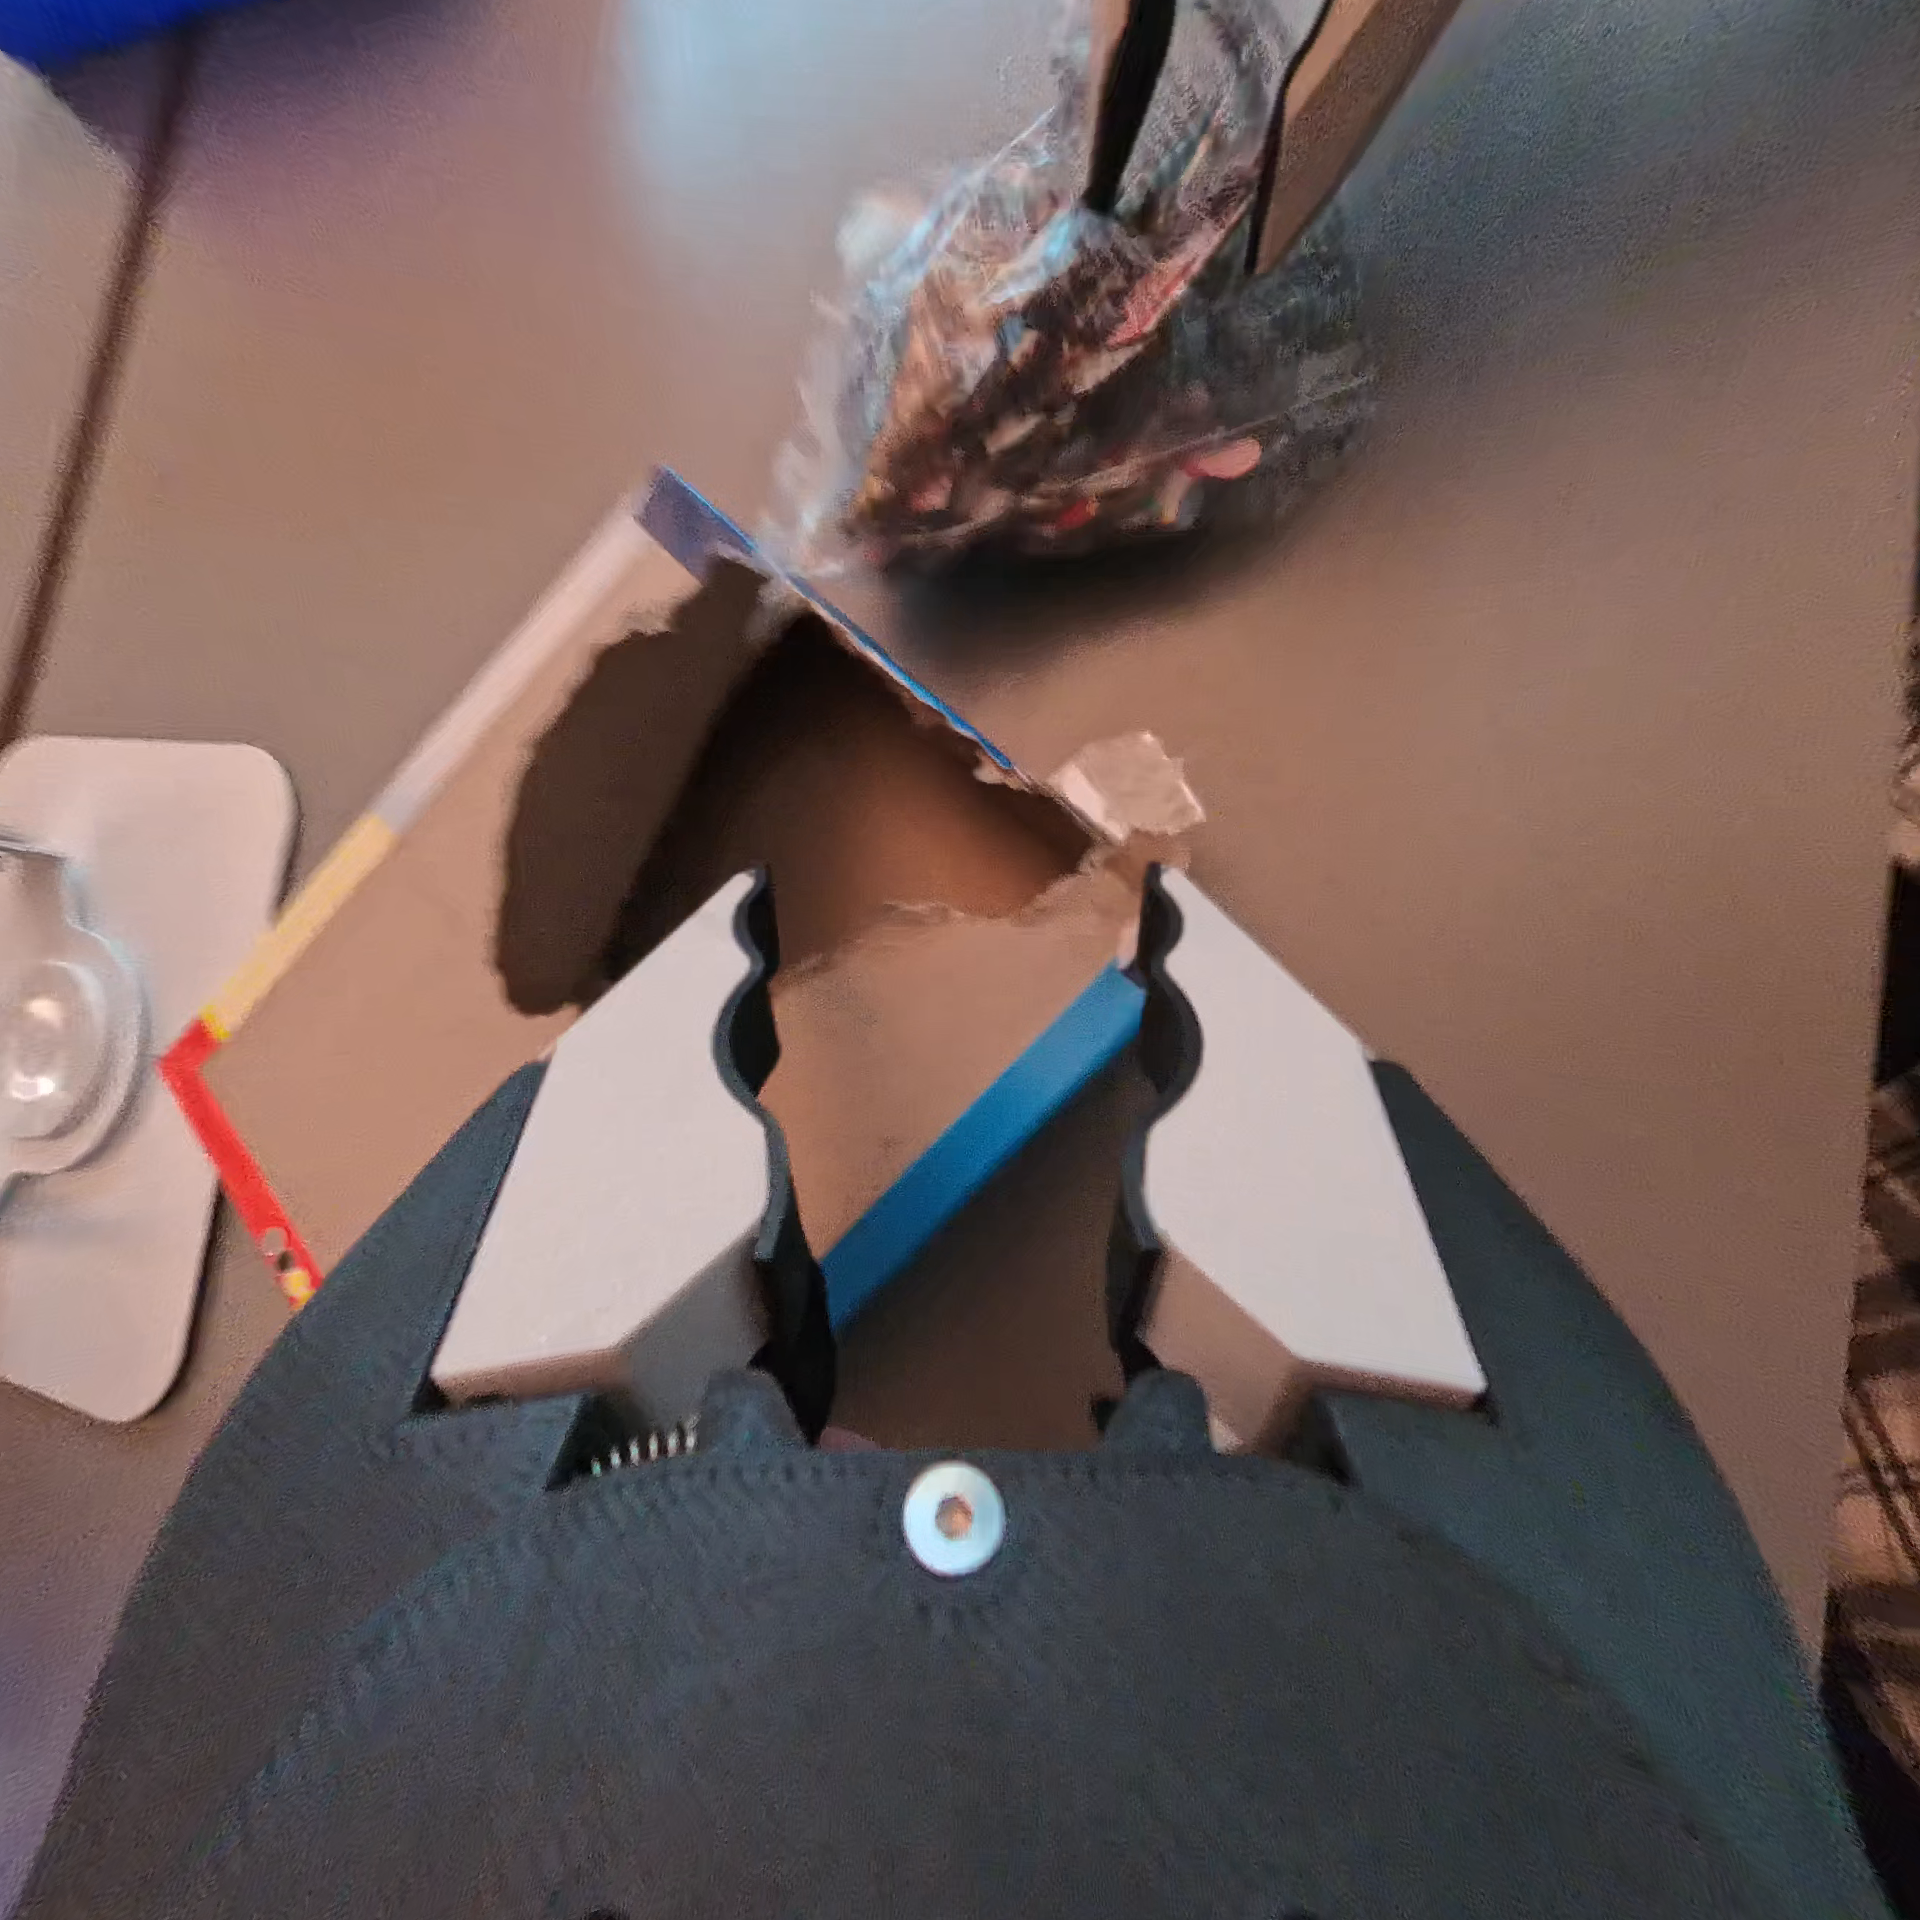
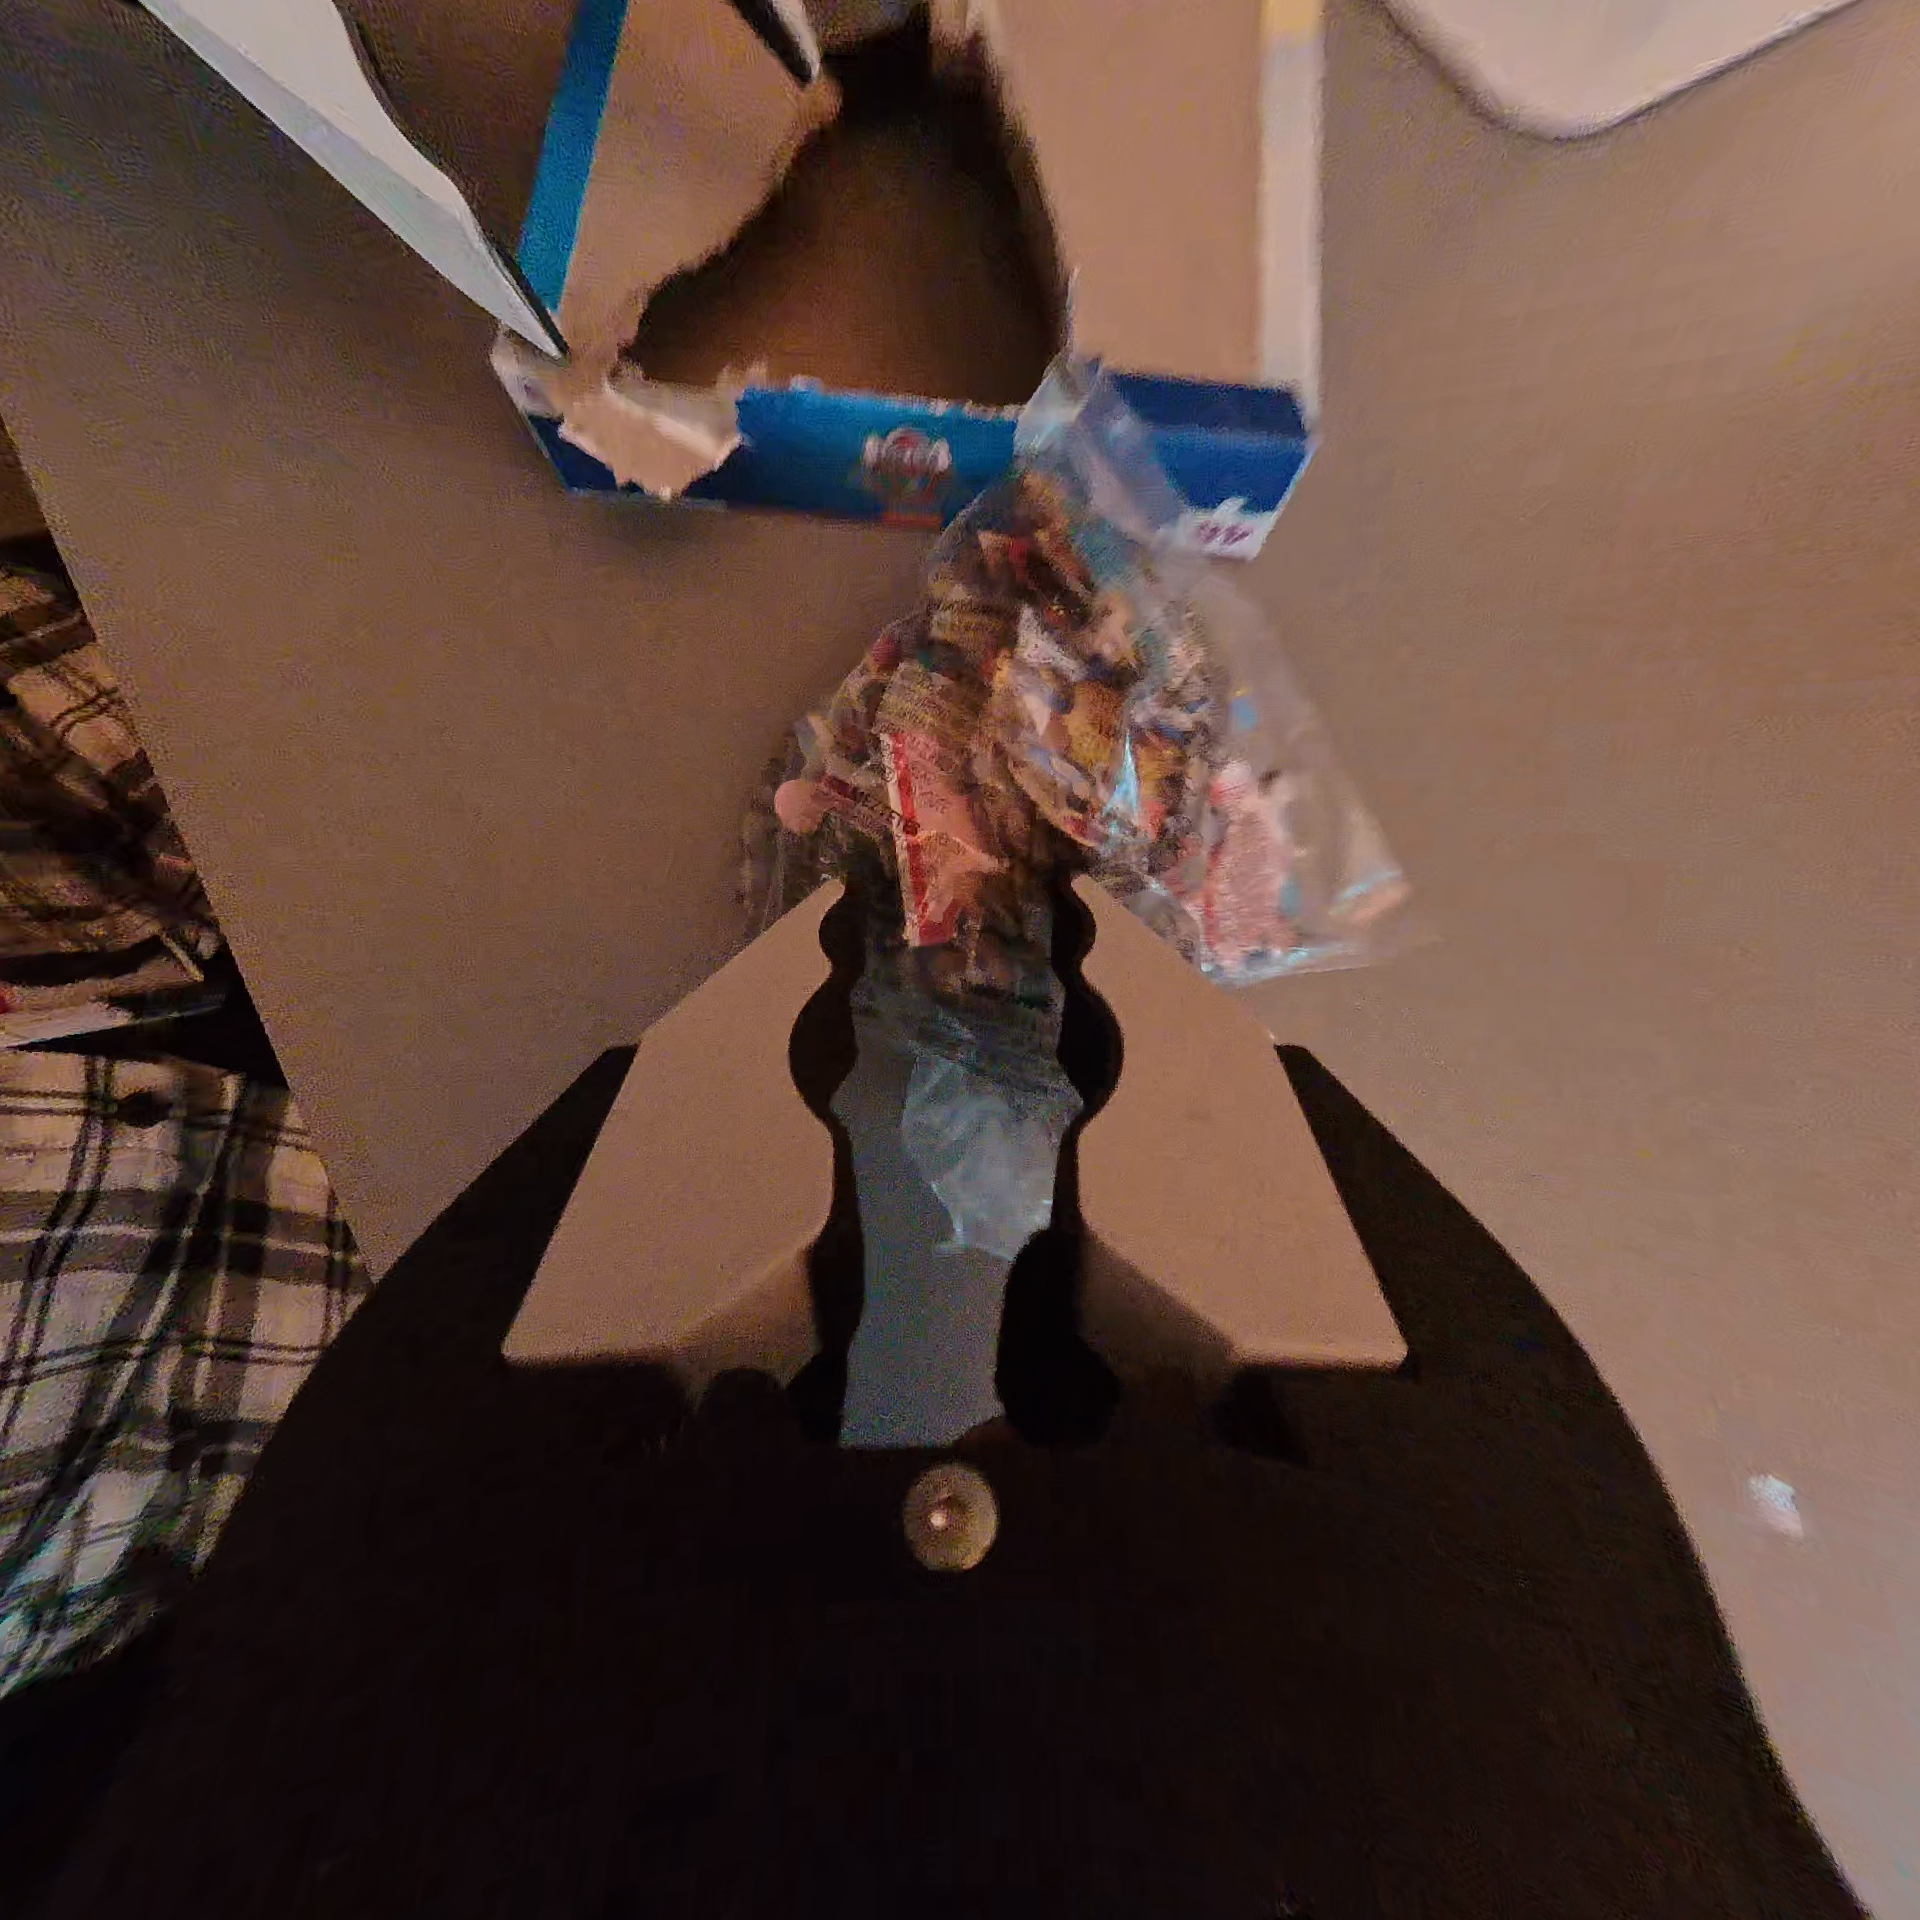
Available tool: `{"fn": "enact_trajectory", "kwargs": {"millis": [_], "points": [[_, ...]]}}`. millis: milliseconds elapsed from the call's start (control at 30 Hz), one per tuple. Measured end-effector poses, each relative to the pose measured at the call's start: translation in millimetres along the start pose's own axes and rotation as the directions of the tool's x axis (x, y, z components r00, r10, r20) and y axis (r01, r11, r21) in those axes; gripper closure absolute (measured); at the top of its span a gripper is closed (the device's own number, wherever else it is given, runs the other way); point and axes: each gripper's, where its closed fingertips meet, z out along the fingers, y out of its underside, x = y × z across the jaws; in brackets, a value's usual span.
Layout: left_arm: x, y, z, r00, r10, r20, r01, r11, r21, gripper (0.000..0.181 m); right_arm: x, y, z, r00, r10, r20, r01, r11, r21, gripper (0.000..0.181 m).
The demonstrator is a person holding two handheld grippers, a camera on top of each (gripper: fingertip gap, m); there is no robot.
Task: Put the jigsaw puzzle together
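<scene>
The torn cardboard puzzle box (image 1: 416, 987) with blue sides lies on the table, its top ripped open. My left gripper (image 1: 954, 883) is over the torn hole. Its jaws stand apart and straddle the blue side wall (image 1: 987, 1143). The right fingertip touches the torn edge. My right gripper (image 2: 954, 894) is shut on a clear plastic bag of puzzle pieces (image 2: 1091, 707) and holds it up just in front of the box (image 2: 831, 447). The bag (image 1: 1091, 416) also shows in the left wrist view, hanging from the right gripper (image 1: 1179, 234) beyond the box.
A white pad with a clear glass object (image 1: 135, 1039) lies left of the box. A person's plaid cloth (image 2: 125, 1247) is at the table's edge. A white object (image 2: 1610, 62) sits at the far side. A torn scrap of card (image 1: 1132, 779) lies by the box. The tips of one gripper are about 15 cm away from the tips of the other.
</scene>
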Motion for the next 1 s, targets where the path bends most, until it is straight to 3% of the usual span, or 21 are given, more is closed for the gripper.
{"fn": "enact_trajectory", "kwargs": {"millis": [33, 100, 133, 233, 300, 433, 533, 667, 767, 867, 933, 1000], "points": [[5.3, -3.4, 1.9, 1.0, -0.006, -0.015, 0.007, 1.0, 0.025, 0.118, -8.2, -0.3, 11.6, 0.999, 0.007, 0.048, -0.008, 1.0, 0.012, 0.143], [7.9, 9.2, 7.3, 1.0, -0.012, -0.026, 0.012, 1.0, -0.021, 0.108, -28.3, -7.5, 16.7, 0.992, -0.02, 0.127, 0.014, 0.999, 0.05, 0.139], [9.9, 8.1, 6.4, 0.998, -0.039, -0.049, 0.039, 0.999, 0.006, 0.112, -30.7, -8.2, 15.7, 0.992, -0.029, 0.125, 0.024, 0.999, 0.042, 0.139], [18.1, 39.2, 10.2, 0.996, -0.011, -0.087, 0.001, 0.993, -0.122, 0.099, -39.9, -20.6, 1.0, 0.985, -0.036, 0.166, 0.016, 0.993, 0.12, 0.132], [19.5, 46.3, 9.9, 0.996, 0.014, -0.088, -0.026, 0.991, -0.132, 0.097, -27.9, -18.4, -9.7, 0.994, -0.053, 0.098, 0.041, 0.991, 0.124, 0.126], [16.1, 46.3, 12.1, 0.996, 0.037, -0.086, -0.048, 0.99, -0.132, 0.109, -13.7, 3.5, -9.9, 0.994, -0.101, 0.039, 0.1, 0.995, 0.028, 0.13], [17.7, 39.0, 10.8, 0.991, 0.116, -0.062, -0.122, 0.987, -0.106, 0.146, -11.8, 14.9, -3.0, 0.994, -0.096, 0.043, 0.097, 0.995, -0.012, 0.148], [17.2, 42.6, 7.3, 0.993, 0.095, -0.074, -0.102, 0.989, -0.102, 0.154, -8.2, 19.0, -8.1, 0.997, -0.057, 0.047, 0.056, 0.998, 0.023, 0.157], [14.9, 25.8, -14.7, 0.994, 0.058, -0.093, -0.059, 0.998, -0.001, 0.157, -8.2, 20.9, -10.7, 0.997, -0.04, 0.067, 0.037, 0.998, 0.049, 0.165], [3.2, -11.0, -64.9, 0.987, -0.032, -0.159, 0.069, 0.97, 0.234, 0.158, -9.2, 20.3, -12.2, 0.996, -0.038, 0.076, 0.033, 0.997, 0.07, 0.168], [-11.2, -29.1, -105.8, 0.964, -0.103, -0.246, 0.195, 0.902, 0.386, 0.159, -10.6, 17.6, -13.1, 0.995, -0.038, 0.089, 0.03, 0.996, 0.087, 0.168], [-34.9, -34.7, -145.6, 0.924, -0.168, -0.345, 0.335, 0.791, 0.512, 0.159, -12.0, 14.4, -13.8, 0.994, -0.034, 0.103, 0.024, 0.995, 0.101, 0.168]]}}
